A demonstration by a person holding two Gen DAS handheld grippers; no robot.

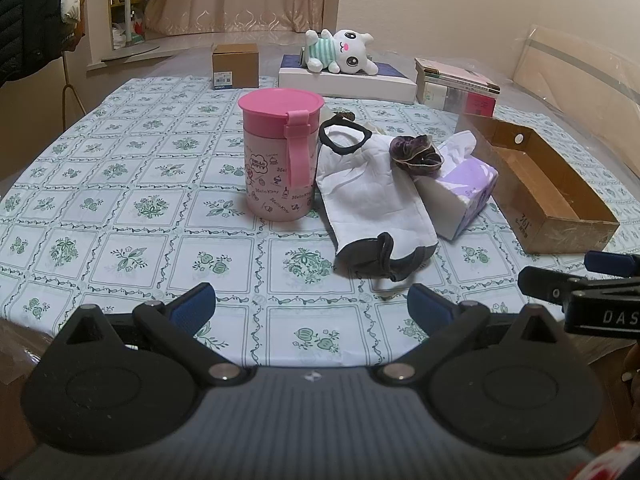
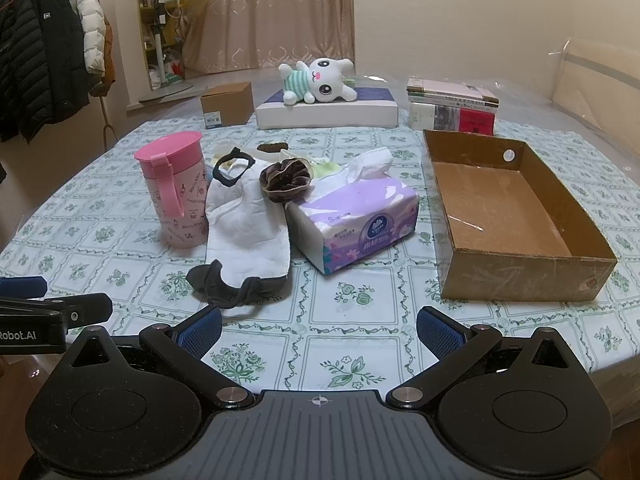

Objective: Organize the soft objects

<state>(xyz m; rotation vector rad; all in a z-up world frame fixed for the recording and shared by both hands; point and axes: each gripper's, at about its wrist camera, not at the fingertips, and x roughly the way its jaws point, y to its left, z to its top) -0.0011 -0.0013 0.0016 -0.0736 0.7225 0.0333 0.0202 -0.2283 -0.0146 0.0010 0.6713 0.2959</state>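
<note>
A white cloth pouch with dark trim (image 1: 368, 196) (image 2: 246, 220) lies mid-table. A dark scrunchie (image 1: 416, 154) (image 2: 285, 180) rests on it and against a purple tissue pack (image 1: 464, 192) (image 2: 356, 220). A white plush cat (image 1: 348, 51) (image 2: 320, 80) lies on a flat white box at the back. An empty cardboard box (image 1: 556, 200) (image 2: 512, 216) stands at the right. My left gripper (image 1: 312, 306) is open and empty near the table's front edge. My right gripper (image 2: 319, 330) is open and empty, to its right.
A pink lidded cup (image 1: 280, 152) (image 2: 174, 192) stands left of the pouch. A small brown carton (image 1: 235, 65) (image 2: 227, 109) and a stack of books (image 1: 456, 88) (image 2: 452, 110) sit at the back. Coats hang at the far left (image 2: 44, 60).
</note>
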